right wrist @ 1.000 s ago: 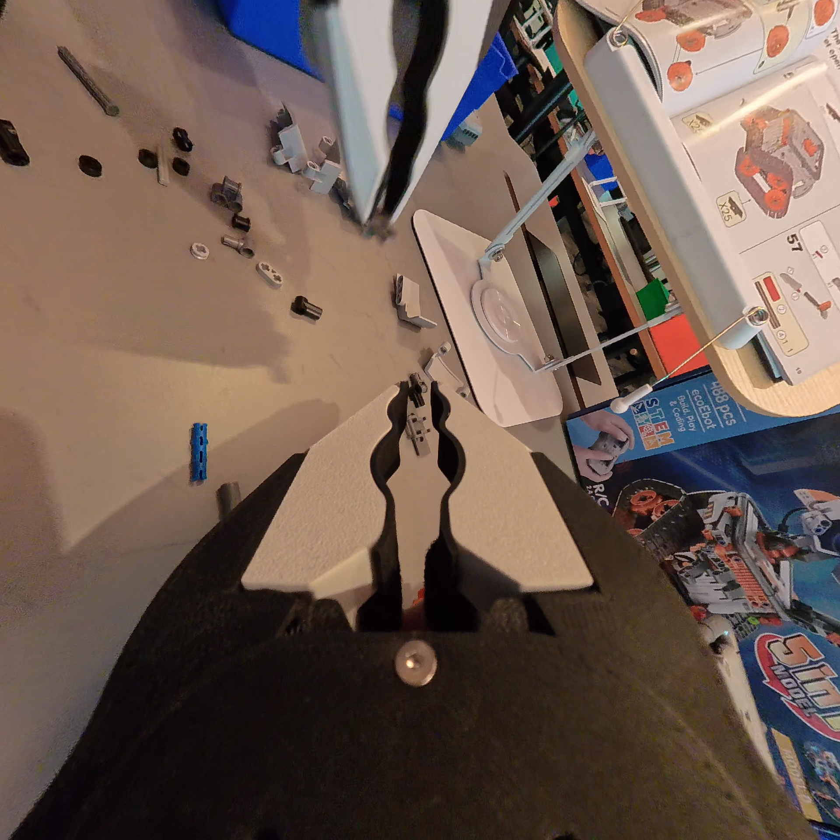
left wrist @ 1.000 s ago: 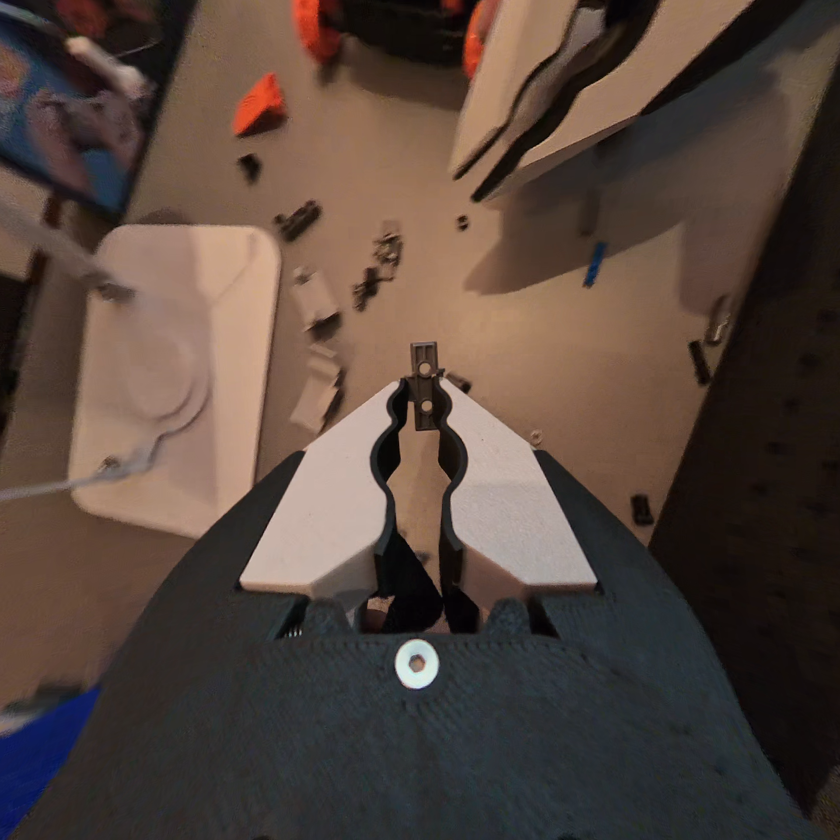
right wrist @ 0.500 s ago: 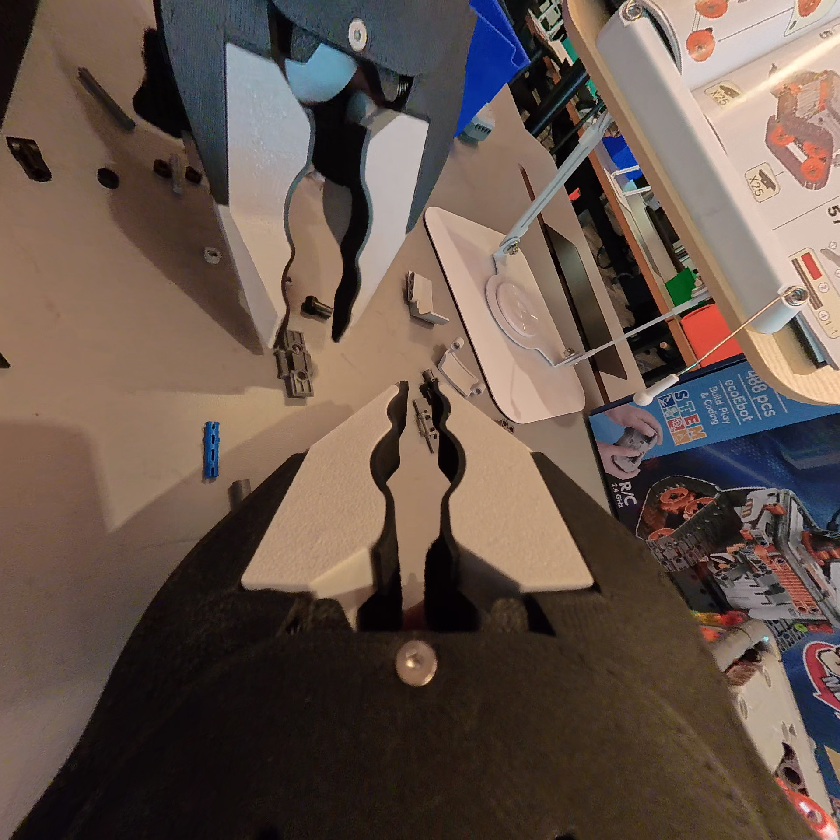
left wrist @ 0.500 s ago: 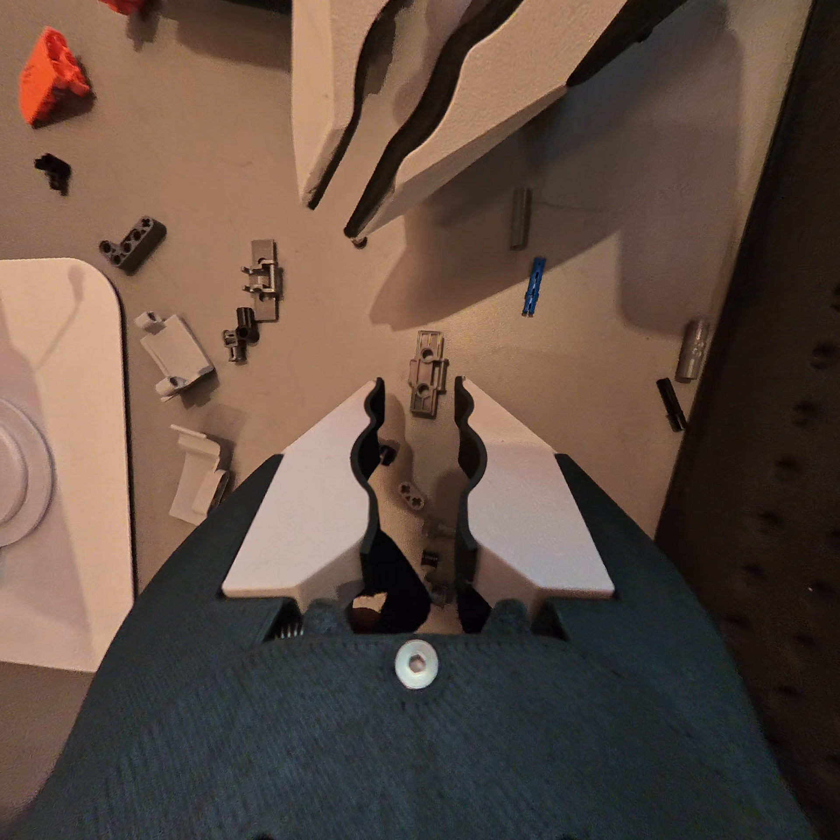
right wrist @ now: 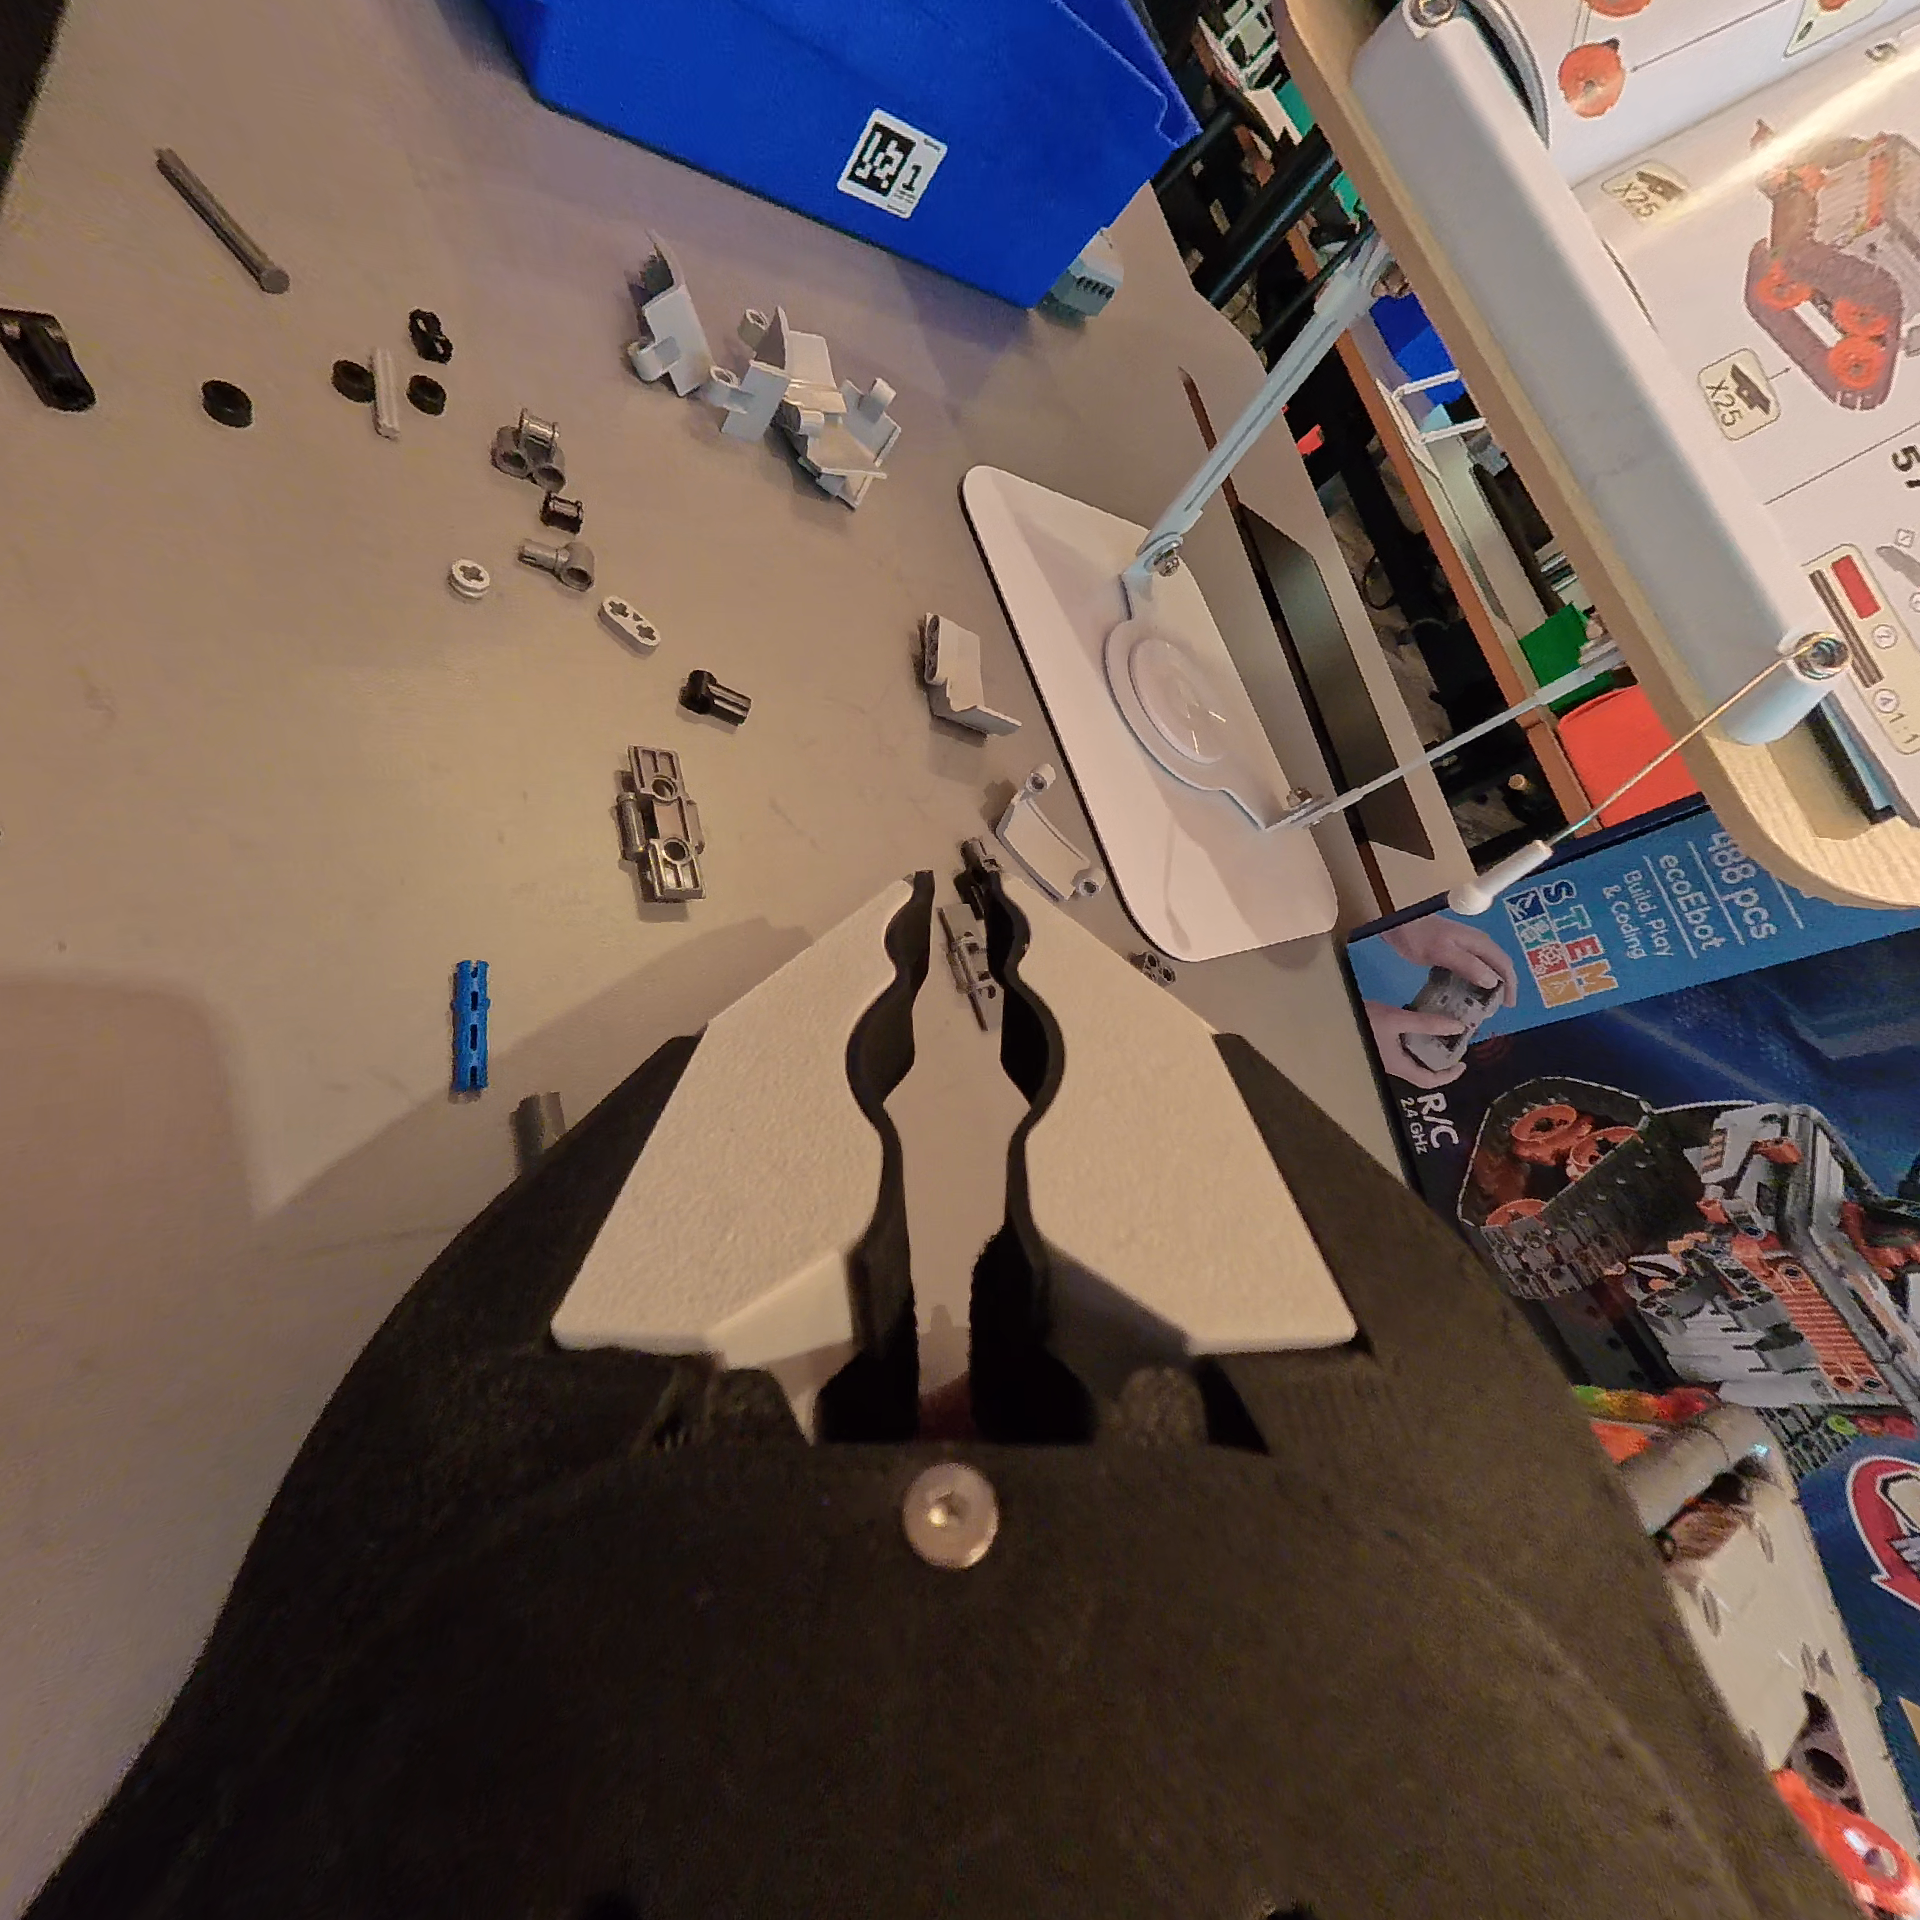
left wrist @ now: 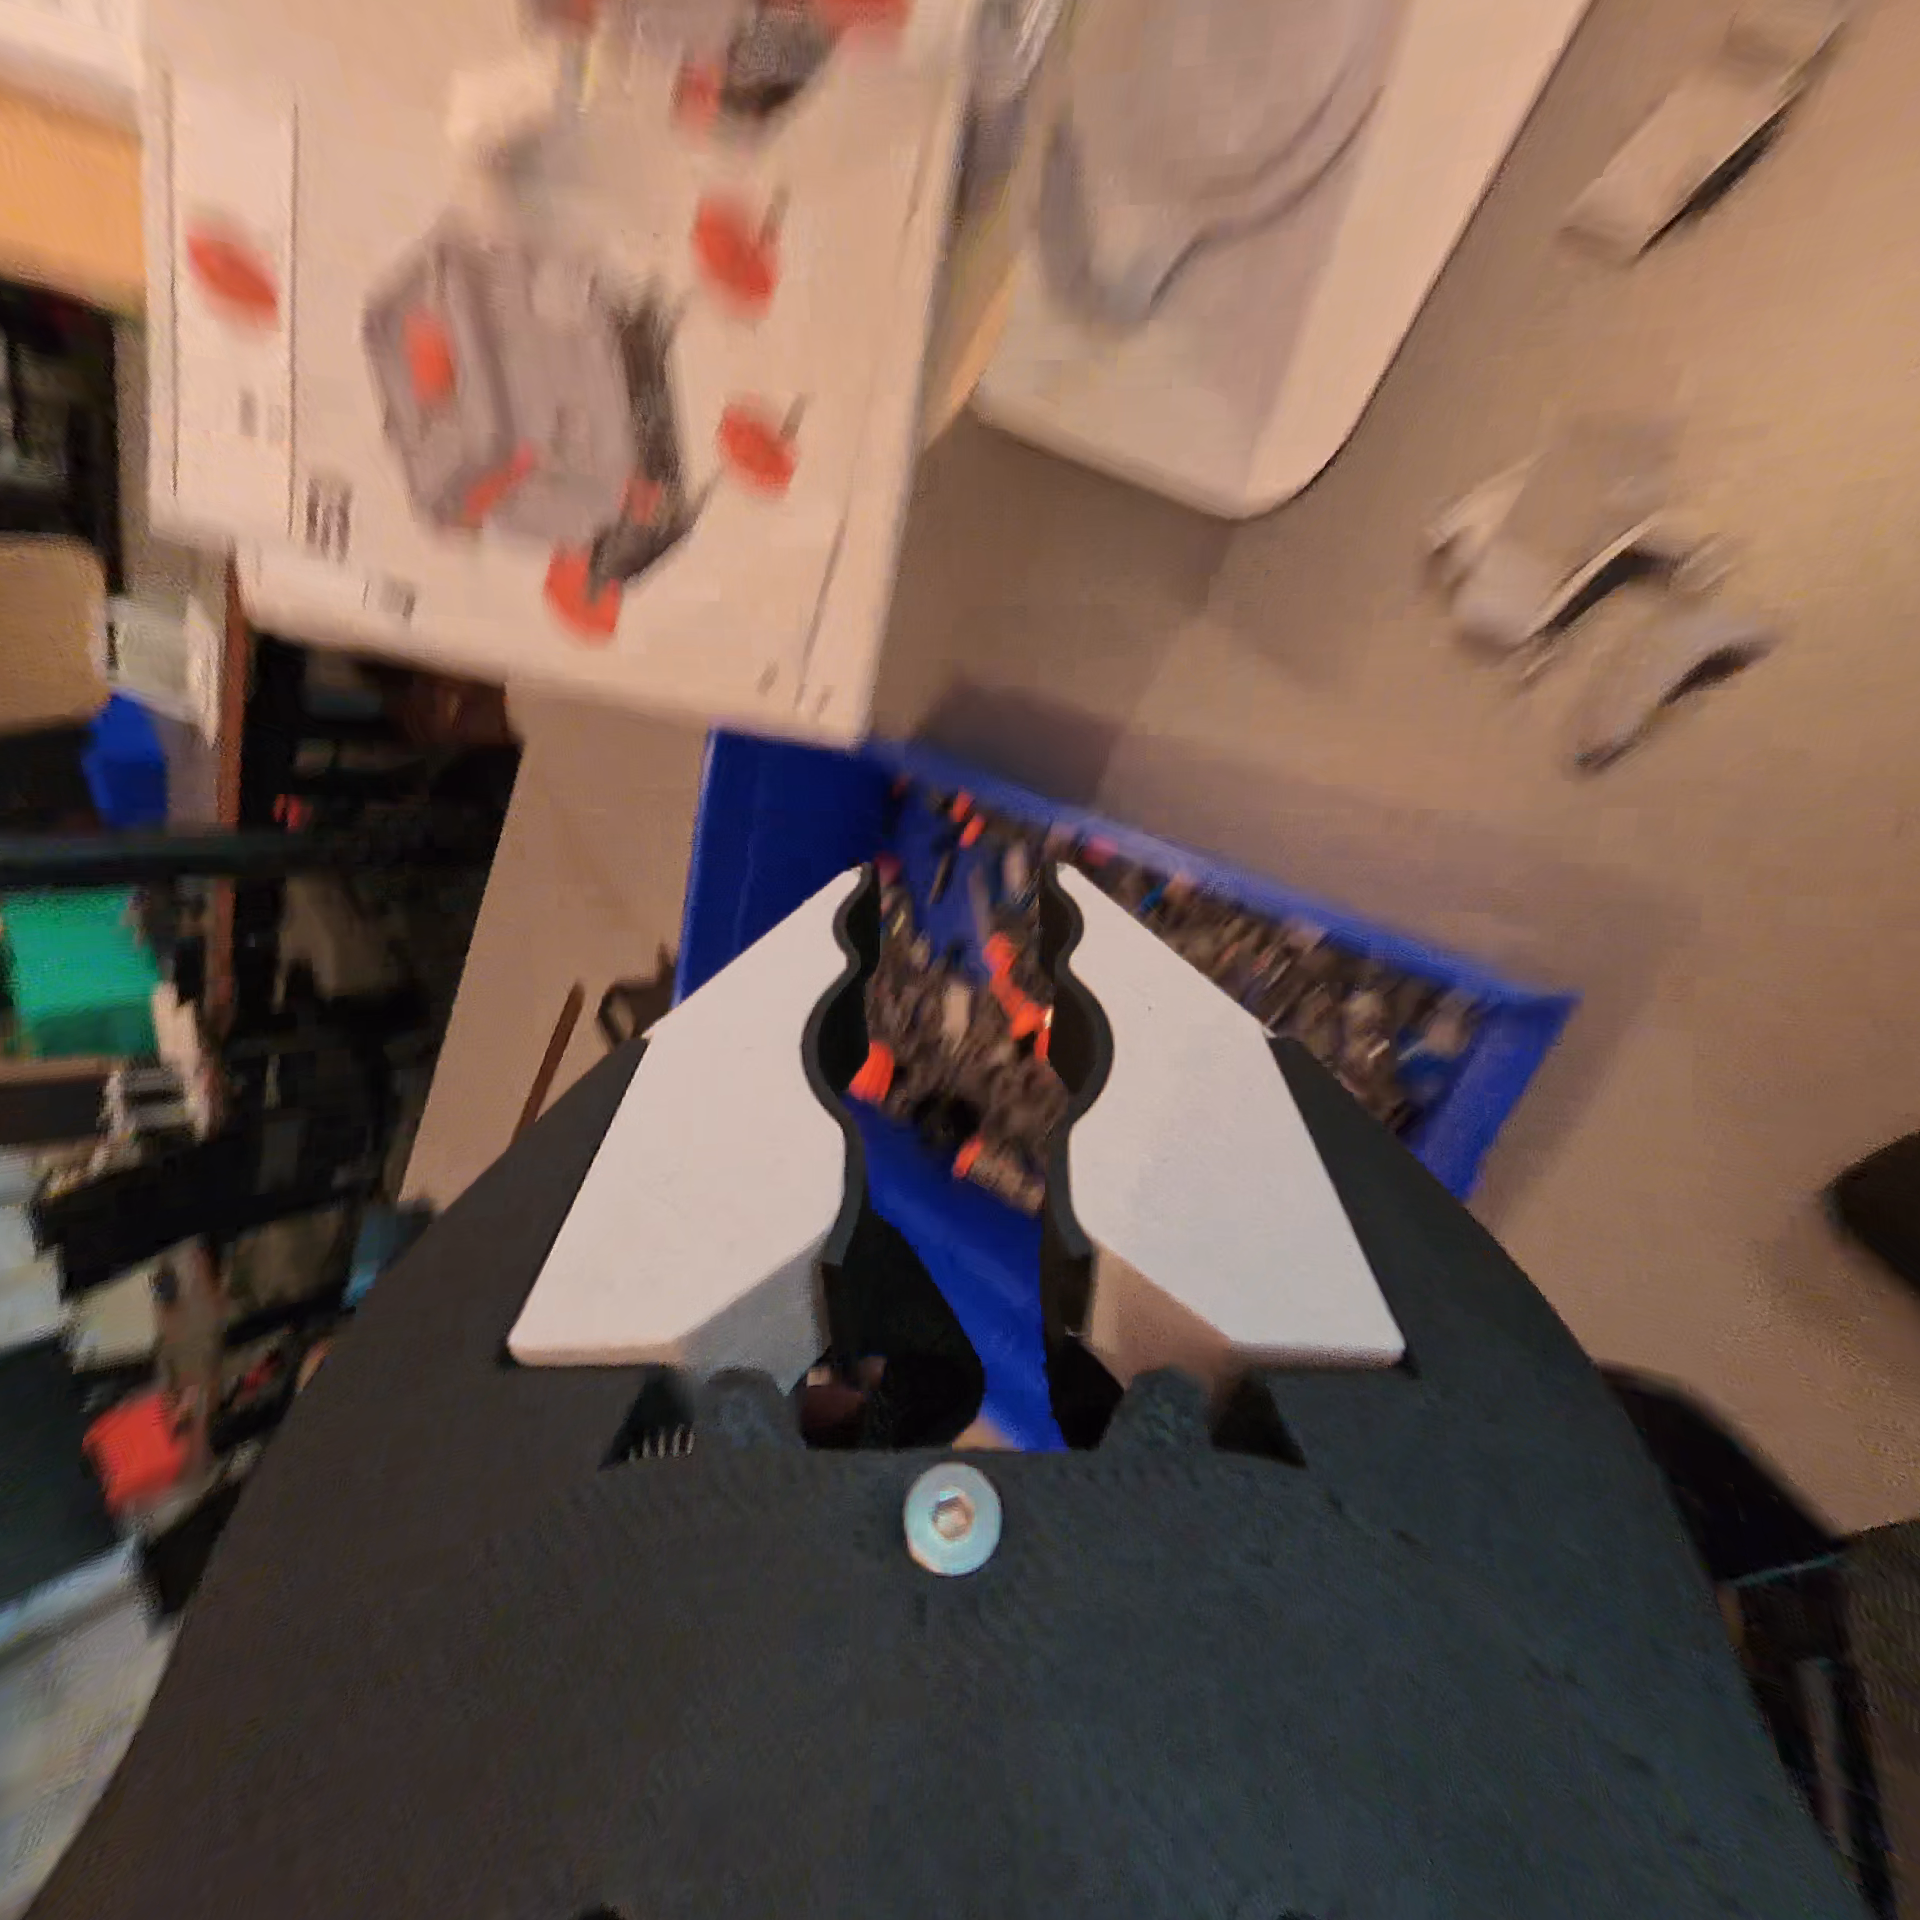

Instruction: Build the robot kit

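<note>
My left tongs (left wrist: 961,894) hang with a wide gap and nothing in them, pointed at a blue bin (left wrist: 790,831) heaped with small black, grey and orange parts; that whole view is smeared, so I can't pick out single pieces. An open instruction booklet (left wrist: 520,312) fills the upper left there.

My right tongs (right wrist: 961,894) sit narrow, pinching a thin grey piece (right wrist: 966,961) edge-on between the tips, with a small black bit at its far end. They hover just above the grey bench (right wrist: 260,779). Just left of the tips lies a grey plate with round holes (right wrist: 660,821), nearer me a blue pin (right wrist: 470,1023), and to the right a white stand base (right wrist: 1060,644).
</note>
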The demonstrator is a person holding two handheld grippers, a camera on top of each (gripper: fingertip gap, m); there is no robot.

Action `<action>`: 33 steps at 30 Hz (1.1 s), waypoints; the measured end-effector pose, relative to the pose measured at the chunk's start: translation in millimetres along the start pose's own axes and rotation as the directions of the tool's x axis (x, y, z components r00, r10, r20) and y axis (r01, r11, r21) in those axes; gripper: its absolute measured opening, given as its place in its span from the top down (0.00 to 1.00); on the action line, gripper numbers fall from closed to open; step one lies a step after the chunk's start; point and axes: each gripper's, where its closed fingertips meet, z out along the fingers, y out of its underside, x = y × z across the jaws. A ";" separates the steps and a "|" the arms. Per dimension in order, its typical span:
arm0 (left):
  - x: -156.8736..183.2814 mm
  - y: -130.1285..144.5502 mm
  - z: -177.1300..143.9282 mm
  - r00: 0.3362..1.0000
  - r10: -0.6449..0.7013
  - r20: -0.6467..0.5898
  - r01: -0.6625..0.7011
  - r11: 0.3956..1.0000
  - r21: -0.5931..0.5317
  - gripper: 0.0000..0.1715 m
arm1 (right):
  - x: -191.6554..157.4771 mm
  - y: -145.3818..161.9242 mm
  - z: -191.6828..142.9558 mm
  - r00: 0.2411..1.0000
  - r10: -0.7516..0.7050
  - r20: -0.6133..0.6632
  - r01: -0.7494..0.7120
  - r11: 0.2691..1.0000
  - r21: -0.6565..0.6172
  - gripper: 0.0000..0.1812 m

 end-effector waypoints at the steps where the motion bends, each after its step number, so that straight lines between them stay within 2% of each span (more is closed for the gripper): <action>1: -11.6 22.5 4.2 1.000 0.001 0.022 0.001 0.997 -0.078 0.82 | -0.7 0.4 0.3 1.000 -0.001 0.003 0.001 1.000 -0.002 0.96; 3: -25.1 68.2 12.4 1.000 0.014 0.017 -0.010 0.971 -0.240 0.80 | -1.7 2.0 0.9 1.000 -0.004 0.006 0.004 1.000 -0.010 0.96; 4: -27.6 84.4 16.3 1.000 0.018 -0.005 -0.019 0.959 -0.284 0.79 | -1.9 2.4 0.9 1.000 -0.005 0.007 0.005 1.000 -0.012 0.96; 5: -21.3 95.9 20.6 0.997 0.006 -0.071 -0.027 0.953 -0.302 0.77 | -2.0 2.2 0.9 1.000 -0.004 0.008 0.004 1.000 -0.010 0.96; 7: -7.9 115.6 30.0 0.983 -0.017 -0.183 -0.046 0.942 -0.332 0.69 | -3.2 2.6 1.7 1.000 -0.001 0.013 0.001 1.000 -0.010 0.96; 10: 12.3 132.8 44.5 0.953 -0.028 -0.302 -0.078 0.939 -0.334 0.63 | -6.8 6.2 4.1 1.000 -0.010 0.025 0.011 1.000 -0.022 0.96; 17: 27.3 174.9 94.0 0.910 0.050 -0.411 -0.238 0.876 -0.420 0.58 | -10.8 14.0 8.7 0.999 -0.004 0.042 0.006 0.999 -0.044 0.96; 22: 35.7 176.7 124.7 0.874 0.033 -0.486 -0.262 0.873 -0.412 0.53 | -11.5 17.2 9.9 0.999 -0.007 0.045 0.010 0.999 -0.053 0.96; 28: 39.5 178.2 136.6 0.848 0.018 -0.530 -0.291 0.851 -0.437 0.60 | -11.2 19.1 9.9 0.998 0.009 0.054 -0.006 0.999 -0.052 0.96; 30: 37.4 178.7 137.2 0.856 0.019 -0.517 -0.287 0.849 -0.444 0.70 | -11.1 18.7 9.6 0.998 0.010 0.056 -0.008 0.999 -0.049 0.96; 31: 33.8 178.3 140.1 0.870 0.033 -0.491 -0.283 0.850 -0.445 0.80 | -11.3 18.3 9.3 0.998 0.011 0.058 -0.009 0.999 -0.047 0.96; 33: 31.4 179.3 141.6 0.878 0.049 -0.476 -0.291 0.844 -0.450 0.83 | -11.9 17.2 9.0 0.998 0.013 0.061 -0.010 0.999 -0.043 0.96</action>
